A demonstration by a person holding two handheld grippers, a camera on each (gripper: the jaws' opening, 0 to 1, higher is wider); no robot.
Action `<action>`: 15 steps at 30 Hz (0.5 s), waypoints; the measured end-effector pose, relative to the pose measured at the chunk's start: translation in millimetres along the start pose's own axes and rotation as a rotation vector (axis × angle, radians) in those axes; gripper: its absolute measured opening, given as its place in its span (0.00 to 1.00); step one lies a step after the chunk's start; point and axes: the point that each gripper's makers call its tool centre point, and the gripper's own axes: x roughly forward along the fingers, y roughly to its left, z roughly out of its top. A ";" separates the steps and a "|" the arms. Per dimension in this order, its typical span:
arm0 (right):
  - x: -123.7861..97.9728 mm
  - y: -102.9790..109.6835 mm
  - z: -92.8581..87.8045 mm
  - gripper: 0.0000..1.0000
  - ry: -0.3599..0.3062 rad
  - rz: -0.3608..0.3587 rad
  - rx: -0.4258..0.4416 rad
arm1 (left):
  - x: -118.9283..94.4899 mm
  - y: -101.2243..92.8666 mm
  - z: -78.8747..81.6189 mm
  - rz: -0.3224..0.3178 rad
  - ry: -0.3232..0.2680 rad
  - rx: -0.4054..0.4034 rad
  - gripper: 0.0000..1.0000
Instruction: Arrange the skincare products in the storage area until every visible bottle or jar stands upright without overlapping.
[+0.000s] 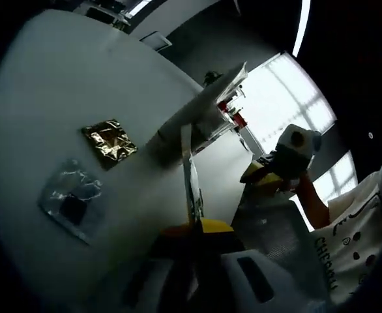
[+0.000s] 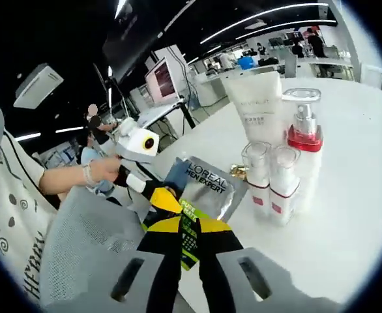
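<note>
Pinched a silver sachet [image 2: 204, 189] edge-on between right gripper [image 2: 190, 238] fingers, lower centre; likewise left gripper [image 1: 194, 225] on it.

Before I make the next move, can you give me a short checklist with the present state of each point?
1. Right claw holds its sachet: ok, it is shut on the silver sachet.
2. Left claw holds something: ok, shut on a thin sachet seen edge-on.
3. Bottles stand upright: ok for the white tube, the pump bottle and the two small bottles.
4. Bottles do not overlap: cannot tell, they stand packed close together.
5. Loose packets on the table: not ok, the gold sachet and the clear packet lie flat.
</note>
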 end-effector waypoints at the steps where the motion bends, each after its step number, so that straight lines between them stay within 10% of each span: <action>1: 5.0 2.5 -4.1 0.10 0.022 -0.004 -0.022 | 0.6 2.4 0.1 0.009 0.002 -0.003 0.00; 15: 43.3 -0.8 -42.6 0.17 0.194 -0.104 -0.261 | -0.9 26.0 -0.3 0.090 0.017 0.025 0.00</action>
